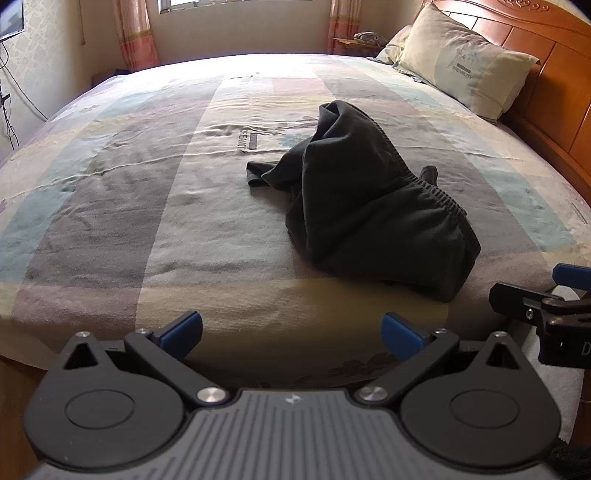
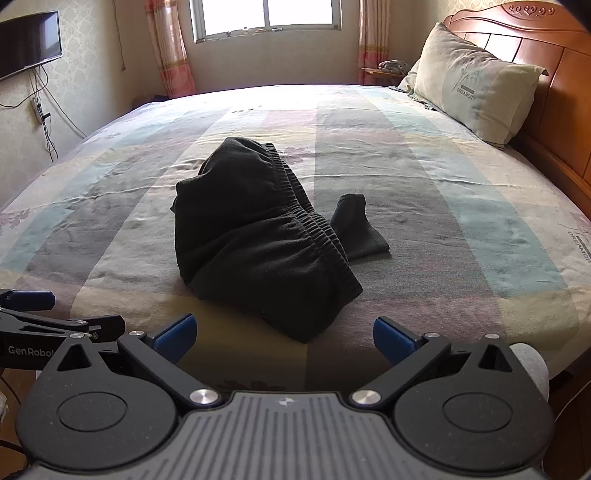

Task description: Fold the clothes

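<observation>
A crumpled pair of dark trousers (image 1: 373, 199) with an elastic waistband lies in a heap on the striped bedspread (image 1: 147, 192); it also shows in the right wrist view (image 2: 258, 236), with one leg end (image 2: 356, 225) sticking out to the right. My left gripper (image 1: 291, 334) is open and empty, hovering at the bed's near edge, short of the heap. My right gripper (image 2: 284, 338) is open and empty, just in front of the heap. Each gripper shows at the edge of the other's view: the right one (image 1: 546, 302) and the left one (image 2: 44, 314).
The bed (image 2: 461, 206) fills both views. A pillow (image 2: 476, 81) leans on the wooden headboard (image 2: 554, 96) at the right. A window (image 2: 266, 16) with curtains is behind, a wall TV (image 2: 29, 42) and hanging cables at the left.
</observation>
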Demonstrator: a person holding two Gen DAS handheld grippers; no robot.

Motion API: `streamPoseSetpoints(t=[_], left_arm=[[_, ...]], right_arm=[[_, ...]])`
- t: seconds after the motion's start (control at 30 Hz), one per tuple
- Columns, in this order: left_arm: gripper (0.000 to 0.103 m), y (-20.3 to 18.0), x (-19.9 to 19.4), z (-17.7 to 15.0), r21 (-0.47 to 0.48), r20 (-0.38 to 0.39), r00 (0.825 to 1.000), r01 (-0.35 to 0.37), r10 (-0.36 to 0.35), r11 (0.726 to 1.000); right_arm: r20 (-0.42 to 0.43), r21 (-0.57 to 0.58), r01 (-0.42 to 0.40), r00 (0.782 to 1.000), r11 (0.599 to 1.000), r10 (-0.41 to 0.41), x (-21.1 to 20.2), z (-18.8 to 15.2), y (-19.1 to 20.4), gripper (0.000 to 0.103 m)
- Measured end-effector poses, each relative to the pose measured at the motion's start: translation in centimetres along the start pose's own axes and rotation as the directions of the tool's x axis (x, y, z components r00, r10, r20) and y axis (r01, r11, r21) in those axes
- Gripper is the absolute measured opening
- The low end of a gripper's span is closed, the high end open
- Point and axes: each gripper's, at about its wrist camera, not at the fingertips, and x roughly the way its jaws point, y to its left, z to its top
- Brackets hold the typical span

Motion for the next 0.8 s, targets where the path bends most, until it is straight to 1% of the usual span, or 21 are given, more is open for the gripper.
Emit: streamPoseSetpoints(t=[0.8], left_arm=[[0.102, -0.19, -0.37, 0.41, -0.003, 0.005, 1.000, 0.009, -0.009, 1.000]], right_arm=[[-0.020, -0.009, -0.014, 1.000, 1.000, 0.014, 0.25, 0.09, 0.18, 0.103]])
